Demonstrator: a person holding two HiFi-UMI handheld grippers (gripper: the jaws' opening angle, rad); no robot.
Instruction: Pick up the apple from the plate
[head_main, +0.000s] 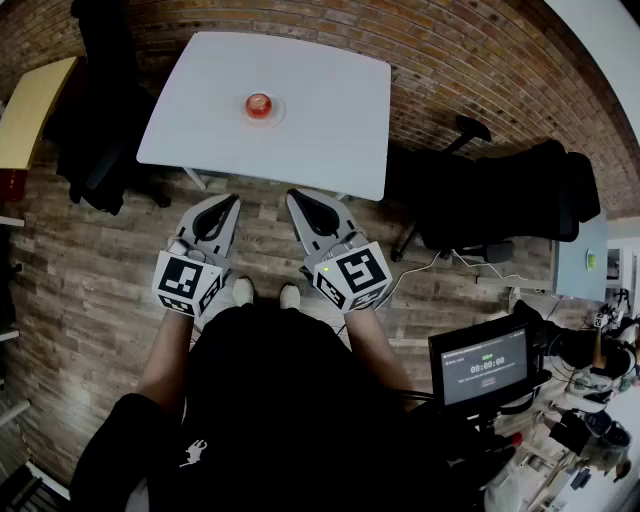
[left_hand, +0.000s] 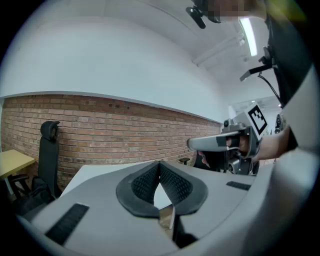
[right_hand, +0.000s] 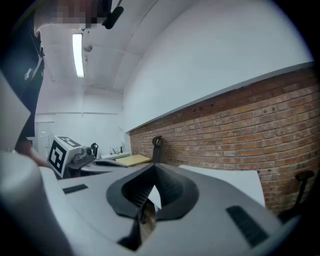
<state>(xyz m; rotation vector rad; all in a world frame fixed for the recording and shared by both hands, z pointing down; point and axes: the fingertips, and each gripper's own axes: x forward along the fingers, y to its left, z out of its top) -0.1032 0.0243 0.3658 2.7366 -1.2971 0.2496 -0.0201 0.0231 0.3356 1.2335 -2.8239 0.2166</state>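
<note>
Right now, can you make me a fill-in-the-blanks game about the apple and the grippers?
The apple sits on a ____ on the white table.
The left gripper and the right gripper both have their jaws ____.
The wall behind the table is made of ____.
Missing words: plate, shut, brick.

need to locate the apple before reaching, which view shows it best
The head view: the apple sits clearly on its plate on the white table. Both gripper views show only the table past their jaws, no apple.
</note>
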